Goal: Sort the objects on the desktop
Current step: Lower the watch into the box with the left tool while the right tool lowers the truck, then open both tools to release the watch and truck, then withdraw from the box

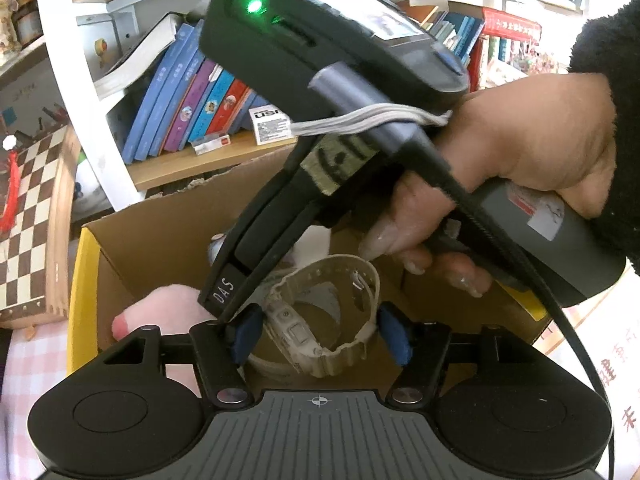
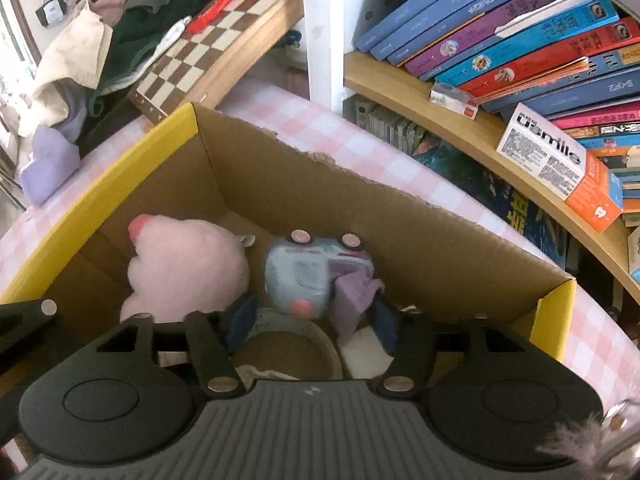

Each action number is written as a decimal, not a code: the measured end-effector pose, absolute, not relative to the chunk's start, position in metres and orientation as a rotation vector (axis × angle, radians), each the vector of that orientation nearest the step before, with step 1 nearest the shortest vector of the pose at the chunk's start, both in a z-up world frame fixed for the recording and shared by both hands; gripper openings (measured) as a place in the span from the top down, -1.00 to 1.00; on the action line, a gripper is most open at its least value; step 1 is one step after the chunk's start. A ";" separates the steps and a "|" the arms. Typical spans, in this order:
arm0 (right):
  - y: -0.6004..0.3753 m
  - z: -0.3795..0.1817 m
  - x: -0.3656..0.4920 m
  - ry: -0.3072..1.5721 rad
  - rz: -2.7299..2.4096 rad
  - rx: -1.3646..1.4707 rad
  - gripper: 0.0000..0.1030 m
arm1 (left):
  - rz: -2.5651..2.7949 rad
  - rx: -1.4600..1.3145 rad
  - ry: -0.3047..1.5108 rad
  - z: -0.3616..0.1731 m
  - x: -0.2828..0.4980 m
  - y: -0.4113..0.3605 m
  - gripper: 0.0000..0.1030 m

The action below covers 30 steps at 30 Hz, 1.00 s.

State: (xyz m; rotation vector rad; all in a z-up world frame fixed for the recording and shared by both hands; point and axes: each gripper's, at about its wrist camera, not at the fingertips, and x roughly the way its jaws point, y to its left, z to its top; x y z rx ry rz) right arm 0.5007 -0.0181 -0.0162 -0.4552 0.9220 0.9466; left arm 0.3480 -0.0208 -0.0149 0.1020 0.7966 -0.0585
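An open cardboard box (image 1: 86,280) (image 2: 280,176) with yellow outer sides stands on the desk. My left gripper (image 1: 322,334) reaches into it. A beige wristwatch (image 1: 324,320) sits between its blue pads (image 1: 248,330), above a tape roll (image 1: 272,366), and the pads stand just off it. My right gripper (image 2: 312,324) is open over the box. A light-blue toy car with a purple cloth (image 2: 316,276) lies just ahead of its pads, free of them. A pink plush (image 2: 188,268) (image 1: 168,308) lies at the left of the box. The tape roll (image 2: 292,344) lies under the right gripper.
A person's hand (image 1: 520,152) holds the right gripper across the left wrist view. A chessboard (image 2: 224,32) (image 1: 28,220) and piled clothes (image 2: 120,20) lie behind the box. Shelves of books (image 2: 520,40) (image 1: 192,96) and a Usmile carton (image 2: 560,164) stand to the right. A pink checked cloth (image 2: 360,136) covers the desk.
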 end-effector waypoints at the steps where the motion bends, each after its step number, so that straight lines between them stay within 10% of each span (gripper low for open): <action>1: -0.020 -0.014 0.500 0.917 0.943 -0.447 -0.34 | -0.062 0.106 0.790 -0.013 0.347 -0.021 -0.28; 11: -0.040 0.027 0.476 0.802 0.962 -0.367 -0.56 | -0.049 0.192 0.717 0.004 0.323 -0.026 -0.61; 30: -0.110 0.080 0.397 0.625 0.901 -0.243 -0.57 | 0.003 0.131 0.538 0.051 0.235 -0.001 -0.65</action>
